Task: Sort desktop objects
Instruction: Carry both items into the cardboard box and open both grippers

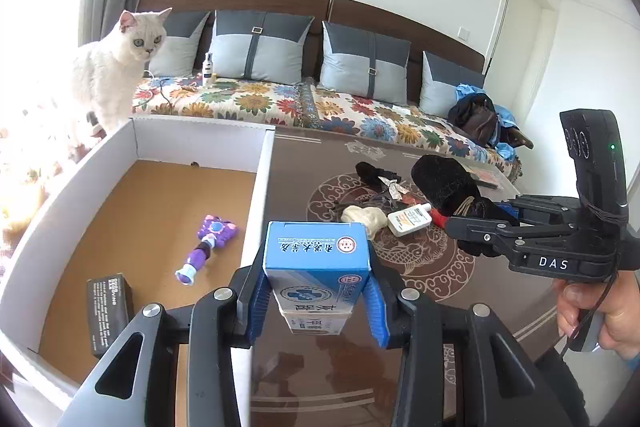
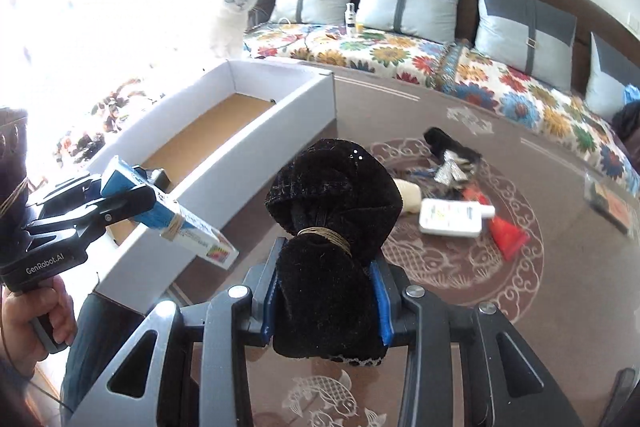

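Sorting partly done: purple toy (image 1: 208, 243) and black box (image 1: 109, 309) already inside white tray (image 1: 262, 187). Left gripper (image 1: 316, 301) clamped on blue medicine boxes (image 1: 316, 267) near tray wall; right gripper (image 2: 326, 311) clamped on black pouch (image 2: 330, 227). White bottle (image 2: 456, 217), red packet (image 2: 508, 237) and other clutter left on tabletop (image 2: 520, 307).

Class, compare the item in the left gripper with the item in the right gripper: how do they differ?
The blue-and-white carton is rigid, boxy and printed; the black velvet pouch is soft, lumpy and tied with cord. Both are clamped between blue-padded fingers, held above the patterned table.
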{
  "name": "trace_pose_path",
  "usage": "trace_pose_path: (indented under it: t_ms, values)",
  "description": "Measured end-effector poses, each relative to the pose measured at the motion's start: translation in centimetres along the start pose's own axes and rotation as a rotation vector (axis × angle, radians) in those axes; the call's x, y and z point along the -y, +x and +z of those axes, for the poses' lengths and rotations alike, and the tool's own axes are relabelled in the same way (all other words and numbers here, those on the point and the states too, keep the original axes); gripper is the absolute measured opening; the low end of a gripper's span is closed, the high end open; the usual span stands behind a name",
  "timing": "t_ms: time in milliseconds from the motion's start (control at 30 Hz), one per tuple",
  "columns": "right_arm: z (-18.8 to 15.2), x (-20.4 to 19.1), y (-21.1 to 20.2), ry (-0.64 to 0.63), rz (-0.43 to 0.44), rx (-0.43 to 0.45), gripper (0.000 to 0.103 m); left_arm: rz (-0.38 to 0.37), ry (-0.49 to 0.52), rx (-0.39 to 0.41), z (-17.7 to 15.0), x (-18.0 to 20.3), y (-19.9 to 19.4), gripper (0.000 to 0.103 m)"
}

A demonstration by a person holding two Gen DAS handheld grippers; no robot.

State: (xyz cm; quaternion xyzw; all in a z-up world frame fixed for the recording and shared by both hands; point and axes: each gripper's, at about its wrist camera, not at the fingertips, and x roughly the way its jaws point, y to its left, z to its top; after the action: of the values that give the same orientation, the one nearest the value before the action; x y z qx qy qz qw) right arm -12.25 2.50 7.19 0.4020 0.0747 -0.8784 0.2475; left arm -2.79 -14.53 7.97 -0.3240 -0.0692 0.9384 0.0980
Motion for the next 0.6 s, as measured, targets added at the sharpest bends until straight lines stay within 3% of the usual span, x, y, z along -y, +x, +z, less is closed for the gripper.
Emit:
trace_pose_path:
  t_ms: [200, 300, 400, 467, 533, 567, 600]
  values:
    - [3.8, -5.2, 1.3, -0.048, 0.095, 0.018, 0.038, 0.025, -0.1, 0.079, 2.4, -5.7, -5.1, 0.041]
    - [5.6, -8.9, 2.1, -0.092, 0.155, 0.016, 0.038, 0.068, -0.138, 0.075, 3.8, -9.2, -6.1, 0.041]
    - [7.2, -12.9, 3.8, -0.123, 0.233, 0.003, 0.038, 0.129, -0.16, -0.012, 3.8, -12.8, -4.3, 0.041]
    - [7.4, -15.6, 5.7, -0.154, 0.275, -0.037, 0.039, 0.164, -0.206, -0.136, 3.0, -15.6, -1.5, 0.042]
    - [7.3, -17.9, 8.1, -0.161, 0.304, -0.085, 0.043, 0.247, -0.235, -0.271, 1.6, -18.2, 1.8, 0.055]
    - [6.9, -18.6, 9.5, -0.161, 0.312, -0.123, 0.055, 0.293, -0.242, -0.318, 0.5, -19.3, 3.2, 0.077]
    - [6.5, -19.0, 10.9, -0.155, 0.317, -0.161, 0.064, 0.331, -0.251, -0.348, -0.3, -20.2, 4.0, 0.086]
